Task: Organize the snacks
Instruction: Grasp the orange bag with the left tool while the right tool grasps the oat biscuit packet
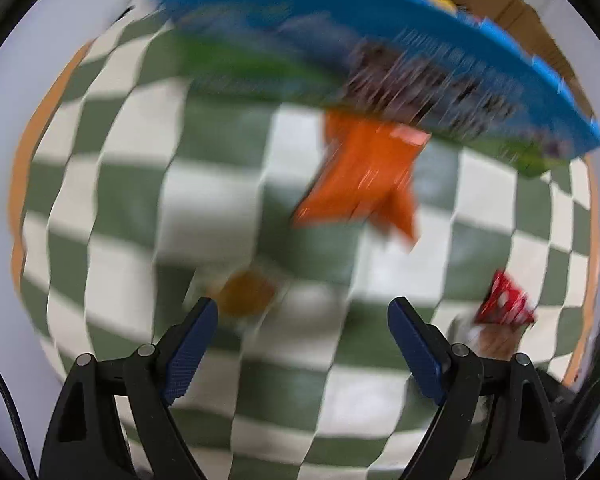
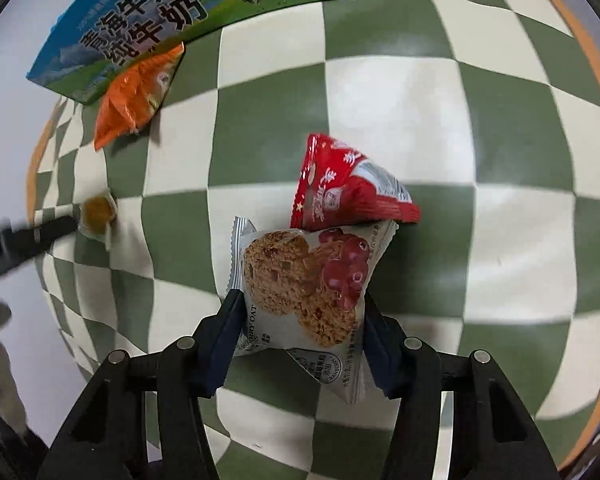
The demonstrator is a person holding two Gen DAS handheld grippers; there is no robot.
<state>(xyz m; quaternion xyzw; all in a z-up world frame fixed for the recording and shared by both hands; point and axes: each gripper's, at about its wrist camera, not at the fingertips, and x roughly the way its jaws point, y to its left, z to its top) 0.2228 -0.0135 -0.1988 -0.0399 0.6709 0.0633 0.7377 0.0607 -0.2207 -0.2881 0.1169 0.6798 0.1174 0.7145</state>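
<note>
snacks lie loose on the green-and-white checkered cloth (image 2: 400,92), probably waiting to be gathered toward the blue milk carton (image 2: 120,24) at the far left. right gripper (image 2: 300,324) pinches the crinkly grey oat cookie packet (image 2: 304,280) by its sides, ready to lift; the glossy red pouch (image 2: 340,188) touches its far edge. left gripper (image 1: 302,320) is spread wide and holds nothing, just beside the small round yellow sweet (image 1: 244,292). a crumpled orange foil bag (image 2: 134,96) rests against the carton.
</note>
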